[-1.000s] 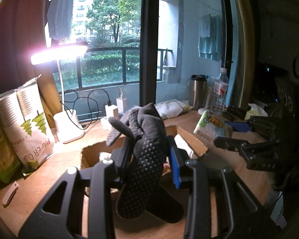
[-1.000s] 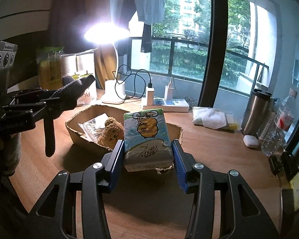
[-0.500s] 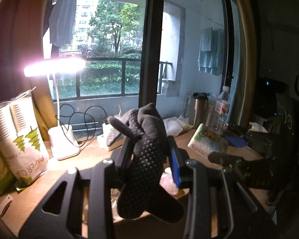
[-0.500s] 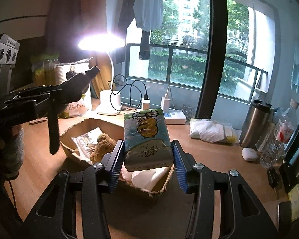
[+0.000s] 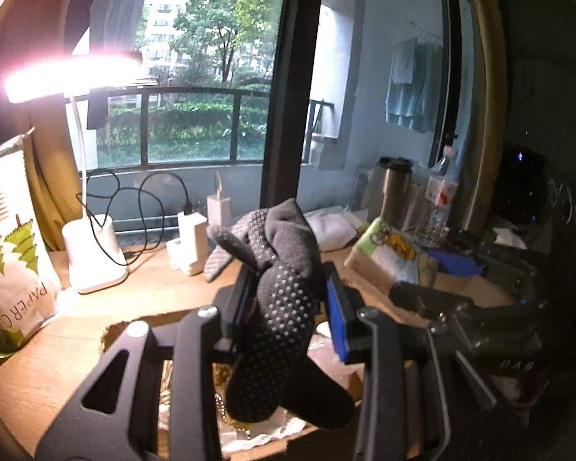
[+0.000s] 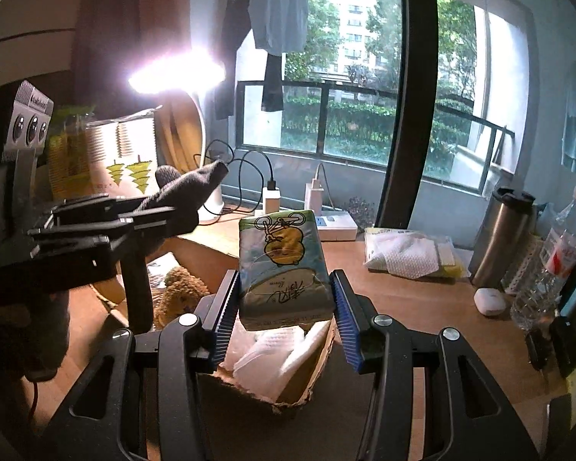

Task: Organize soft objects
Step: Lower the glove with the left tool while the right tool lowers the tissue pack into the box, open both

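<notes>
My left gripper (image 5: 288, 292) is shut on a dark grey dotted glove (image 5: 284, 288), held above the cardboard box (image 5: 134, 326); it also shows in the right wrist view (image 6: 180, 203). My right gripper (image 6: 284, 296) is shut on a green-and-white tissue pack (image 6: 284, 265) with a yellow cartoon figure, held over the box's near corner (image 6: 288, 403). The pack also shows in the left wrist view (image 5: 388, 253). Inside the box lie a brown plush toy (image 6: 180, 292) and white tissue (image 6: 276, 353).
A lit white desk lamp (image 5: 92, 253) and a paper-cup bag (image 5: 11, 269) stand at the left. A white power strip with chargers (image 6: 326, 223), a bagged white cloth (image 6: 407, 253), a steel tumbler (image 6: 503, 238), a water bottle (image 6: 549, 265) and a white earbud case (image 6: 489, 301) sit on the wooden desk.
Both grippers have moved forward over the cardboard box with their loads. The box now lies directly beneath them and its contents are closer in view.
</notes>
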Action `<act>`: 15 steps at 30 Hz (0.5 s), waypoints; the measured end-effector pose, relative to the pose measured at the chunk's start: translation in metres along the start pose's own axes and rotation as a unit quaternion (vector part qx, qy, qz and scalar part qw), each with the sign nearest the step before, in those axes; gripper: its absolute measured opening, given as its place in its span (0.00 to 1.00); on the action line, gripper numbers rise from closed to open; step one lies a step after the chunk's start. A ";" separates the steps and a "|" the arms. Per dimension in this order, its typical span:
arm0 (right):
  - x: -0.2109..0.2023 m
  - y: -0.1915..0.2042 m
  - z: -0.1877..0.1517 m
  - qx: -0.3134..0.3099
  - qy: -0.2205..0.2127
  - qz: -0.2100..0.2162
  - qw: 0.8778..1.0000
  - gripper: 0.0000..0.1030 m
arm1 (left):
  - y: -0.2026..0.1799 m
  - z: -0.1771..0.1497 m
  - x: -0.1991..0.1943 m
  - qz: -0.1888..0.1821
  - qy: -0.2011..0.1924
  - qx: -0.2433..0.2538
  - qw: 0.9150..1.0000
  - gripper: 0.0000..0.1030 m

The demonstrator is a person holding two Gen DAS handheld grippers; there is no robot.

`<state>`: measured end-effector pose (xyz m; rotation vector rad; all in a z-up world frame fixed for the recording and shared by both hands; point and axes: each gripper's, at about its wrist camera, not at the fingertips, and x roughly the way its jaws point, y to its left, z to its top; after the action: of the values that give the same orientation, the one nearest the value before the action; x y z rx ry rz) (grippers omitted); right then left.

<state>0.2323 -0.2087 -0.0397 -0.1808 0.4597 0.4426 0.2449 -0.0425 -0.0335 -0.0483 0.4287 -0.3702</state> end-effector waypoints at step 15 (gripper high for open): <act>0.051 -0.007 -0.020 0.022 0.057 -0.004 0.998 0.48 | 0.010 -0.035 0.053 0.007 0.107 -0.032 0.994 0.35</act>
<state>0.2684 -0.2021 -0.0807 -0.1651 0.5809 0.4150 0.2780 -0.0515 -0.0875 -0.0689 0.6520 -0.3487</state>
